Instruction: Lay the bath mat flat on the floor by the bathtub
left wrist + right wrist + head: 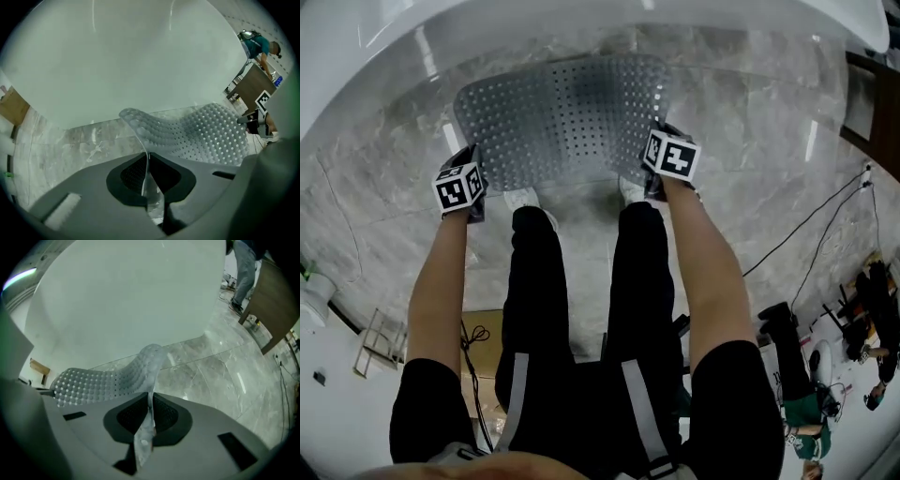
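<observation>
The bath mat [562,117] was grey and half clear, a rectangle with rounded corners, covered with rows of small round dots. It was spread over the grey marble floor [375,216], just beside the white bathtub [394,37] and in front of the person's white shoes [522,198]. Its far part seemed to lie flat, while the two near corners curled upward.

The left tongs [146,180] were pressed together on the near left corner, and the thin edge stood upright between them. The right tongs [150,420] pinched the near right corner in the same way. Both pointed steeply down, with bare forearms above them and black trousers between.
</observation>
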